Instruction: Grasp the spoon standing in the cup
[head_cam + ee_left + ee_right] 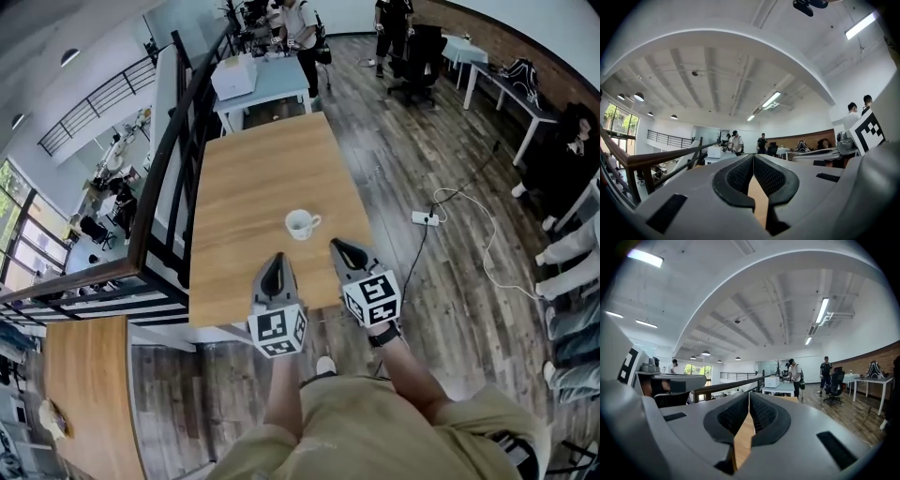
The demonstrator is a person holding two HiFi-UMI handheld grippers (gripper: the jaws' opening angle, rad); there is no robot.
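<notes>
A white ceramic cup (302, 224) is seen on the light wooden table (244, 169), ahead of and apart from the left gripper (274, 267) and right gripper (345, 251), both clenched empty. The spoon cannot be made out.

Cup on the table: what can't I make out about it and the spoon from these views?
- The spoon: head view, too small; no handle shows clearly above the cup.
- Cup's inside: head view, too small.
- Cup, both gripper views: out of sight behind the shut left gripper and right gripper.

Glossy ceramic cup (300, 224), matt wood table (251, 183)
</notes>
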